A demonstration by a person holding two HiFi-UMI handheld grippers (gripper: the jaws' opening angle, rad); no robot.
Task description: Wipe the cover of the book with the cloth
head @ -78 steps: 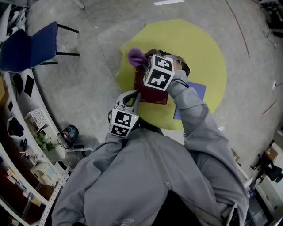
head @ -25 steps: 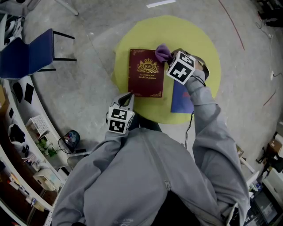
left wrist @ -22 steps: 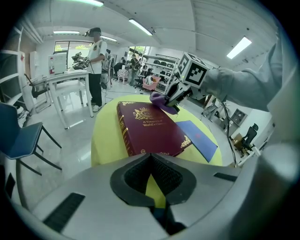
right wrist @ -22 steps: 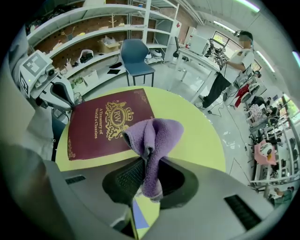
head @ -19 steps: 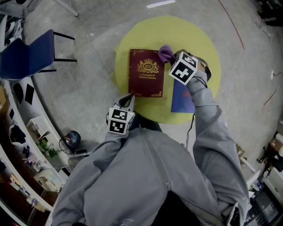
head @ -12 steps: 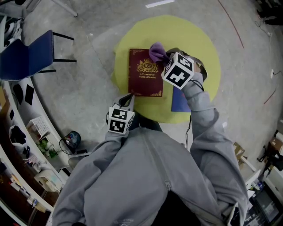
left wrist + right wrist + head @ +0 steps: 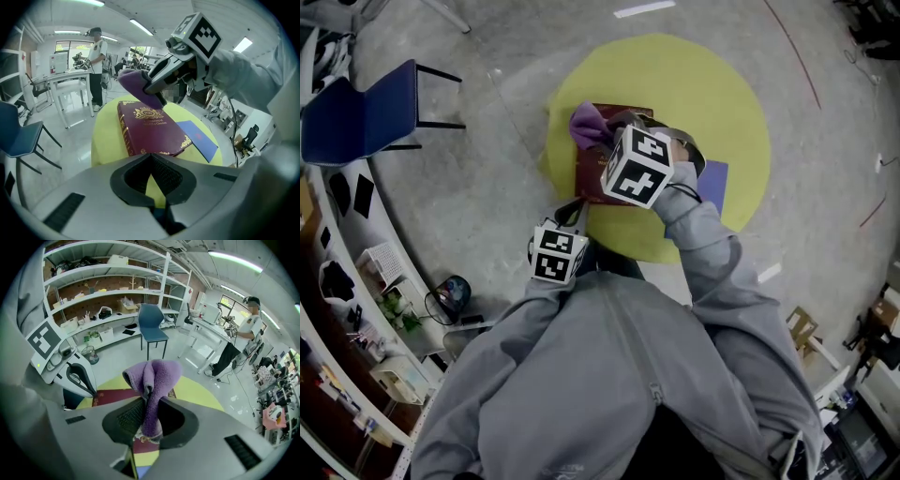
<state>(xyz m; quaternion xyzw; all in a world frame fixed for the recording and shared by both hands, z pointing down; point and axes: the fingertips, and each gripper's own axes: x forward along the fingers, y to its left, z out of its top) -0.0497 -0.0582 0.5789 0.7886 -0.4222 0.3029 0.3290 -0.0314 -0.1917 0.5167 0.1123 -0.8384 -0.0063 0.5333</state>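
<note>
A dark red book [image 7: 151, 127] with gold print lies flat on the round yellow table [image 7: 712, 84]. In the head view only its left edge [image 7: 584, 178] shows beside the right gripper's marker cube. My right gripper [image 7: 147, 399] is shut on a purple cloth [image 7: 153, 378]. It holds the cloth [image 7: 589, 124] over the far left part of the cover; whether cloth and cover touch I cannot tell. My left gripper [image 7: 151, 158] is shut with nothing in it, at the table's near edge just short of the book, and its tips [image 7: 573, 212] point at it.
A thin blue booklet [image 7: 200, 138] lies on the table right of the book. A blue chair [image 7: 361, 112] stands on the floor to the left. Shelves with clutter [image 7: 98, 310] line one wall. A person [image 7: 97, 61] stands by white desks farther off.
My right gripper has carried the cloth leftward across the cover, from the book's far right corner to its far left part. The left gripper and the book have stayed put.
</note>
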